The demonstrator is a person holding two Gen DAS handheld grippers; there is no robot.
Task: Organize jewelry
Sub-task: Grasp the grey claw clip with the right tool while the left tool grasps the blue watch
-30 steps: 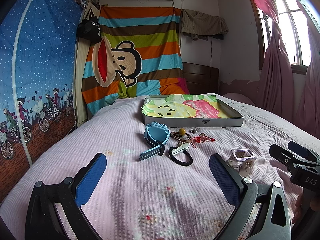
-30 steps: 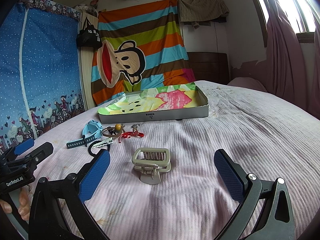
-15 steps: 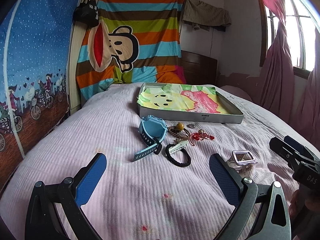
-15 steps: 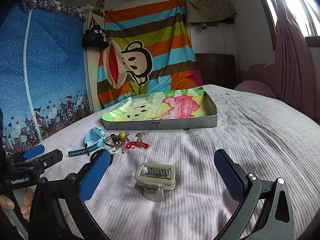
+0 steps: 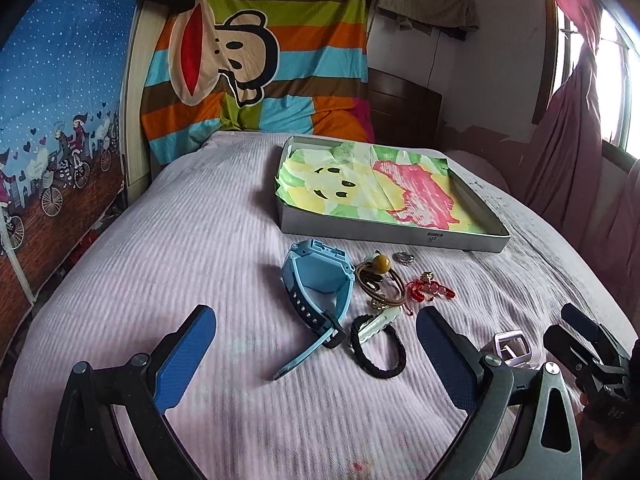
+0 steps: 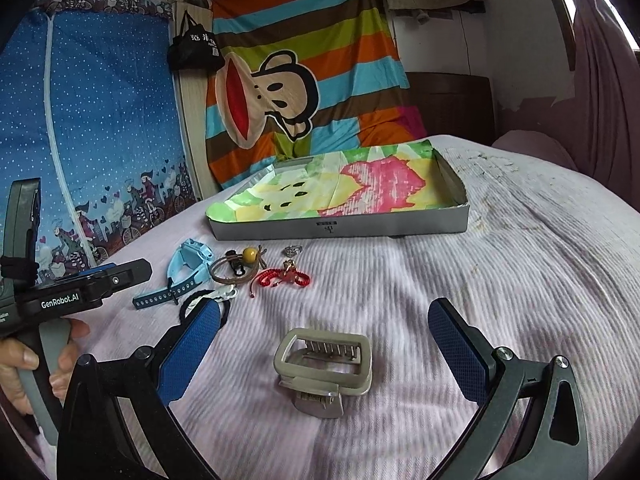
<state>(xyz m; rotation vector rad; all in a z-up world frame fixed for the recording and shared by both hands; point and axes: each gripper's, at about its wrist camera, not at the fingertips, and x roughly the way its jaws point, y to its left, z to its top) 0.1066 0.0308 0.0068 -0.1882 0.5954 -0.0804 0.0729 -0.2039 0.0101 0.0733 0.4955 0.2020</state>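
Observation:
A shallow grey tray [image 5: 384, 236] [image 6: 340, 229] with a colourful cartoon lining lies on the pink bedspread. In front of it lie a blue watch [image 5: 316, 280] [image 6: 188, 268], a brown cord with a yellow bead [image 5: 380, 276] [image 6: 240, 266], a red bracelet [image 5: 430, 290] [image 6: 284, 278], a small silver ring [image 5: 403, 258] [image 6: 292, 251], a white hair clip [image 5: 378, 322] and a black hair tie [image 5: 378, 350]. A beige claw clip [image 6: 324, 364] [image 5: 512, 348] lies between the fingers of my open right gripper [image 6: 324, 354]. My left gripper [image 5: 316, 354] is open just short of the watch strap.
A striped cartoon sheet [image 5: 256, 52] hangs behind the bed, with a blue printed wardrobe [image 5: 52, 100] at the left and pink curtains [image 5: 568, 128] at the right. A hand [image 6: 24, 364] holds the left gripper's handle. Bare bedspread [image 6: 520, 260] extends to the right.
Both grippers have moved forward and lower toward the bed. The watch and hair tie now sit closer to the left fingers, and the claw clip lies deeper between the right fingers.

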